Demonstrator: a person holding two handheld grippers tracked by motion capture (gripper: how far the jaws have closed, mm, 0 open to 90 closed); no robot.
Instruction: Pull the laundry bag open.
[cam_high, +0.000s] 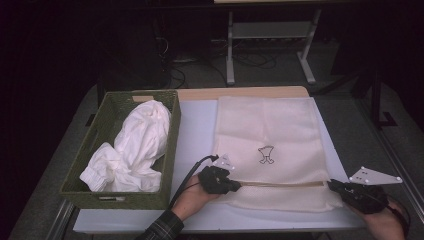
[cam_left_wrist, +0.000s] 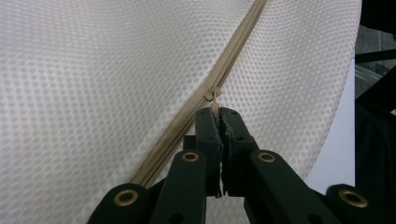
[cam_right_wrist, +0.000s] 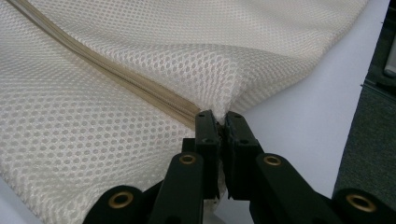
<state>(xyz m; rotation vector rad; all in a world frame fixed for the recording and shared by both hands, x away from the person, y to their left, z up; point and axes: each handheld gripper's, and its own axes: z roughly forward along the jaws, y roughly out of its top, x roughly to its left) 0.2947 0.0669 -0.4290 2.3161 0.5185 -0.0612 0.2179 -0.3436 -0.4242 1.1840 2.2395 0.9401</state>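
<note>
Left gripper (cam_left_wrist: 219, 114) is pinching the zipper pull (cam_left_wrist: 215, 97) while right gripper (cam_right_wrist: 220, 120) is clamping the mesh bag (cam_right_wrist: 116, 154) corner, keeping the zipper (cam_high: 280, 184) taut for sliding.

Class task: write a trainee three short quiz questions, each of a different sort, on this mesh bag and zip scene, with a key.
1. True or false: the left tool is shut on the zip pull of the mesh bag.
2. Multiple choice: what does the right tool pinch? A) the basket rim B) the bag's edge at the zip's end C) the white garment
3. Fill in: the white garment lies in the green ____.

Key
1. True
2. B
3. basket
</note>
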